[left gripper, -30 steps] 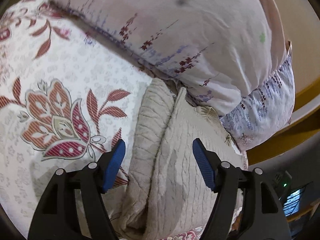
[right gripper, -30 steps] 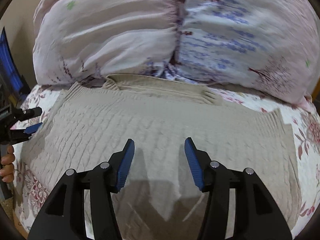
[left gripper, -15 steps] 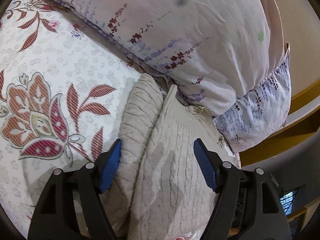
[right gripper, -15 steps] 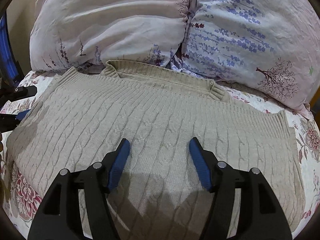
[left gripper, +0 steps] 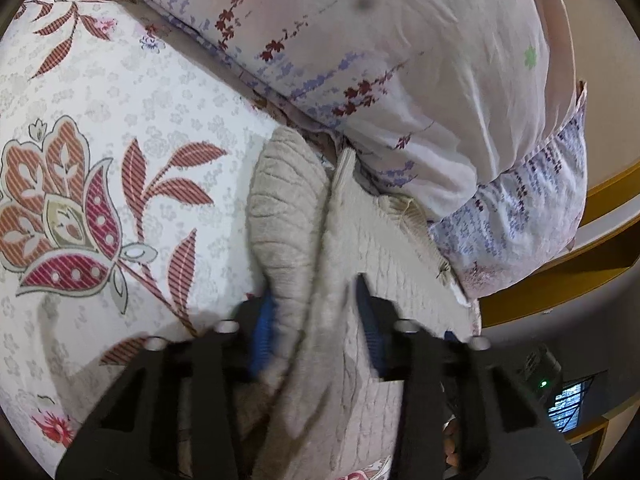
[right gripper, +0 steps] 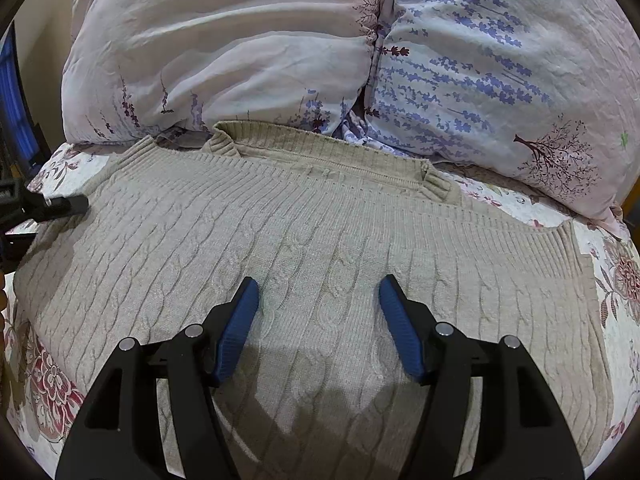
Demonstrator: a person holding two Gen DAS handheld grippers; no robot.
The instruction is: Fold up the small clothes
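A beige cable-knit sweater [right gripper: 320, 232] lies flat on the flowered bedsheet [right gripper: 616, 280], its neckline against the pillows. My right gripper [right gripper: 318, 304] is open and empty, hovering just over the sweater's middle. In the left wrist view the sweater's side edge and folded sleeve [left gripper: 288, 216] bunch up between the blurred blue pads of my left gripper [left gripper: 316, 320], whose jaws are narrowing around the knit fold. The left gripper also shows at the left edge of the right wrist view [right gripper: 60, 204].
Two large floral pillows [right gripper: 280, 48] lie behind the sweater. The flowered sheet [left gripper: 100, 160] spreads to the left of the sleeve. A wooden bed frame [left gripper: 560, 280] and a device with a green light [left gripper: 542, 384] are at the right.
My left gripper's jaws have closed in around the sweater's folded edge and are motion-blurred. My right gripper has lowered and steadied over the sweater's middle, still open.
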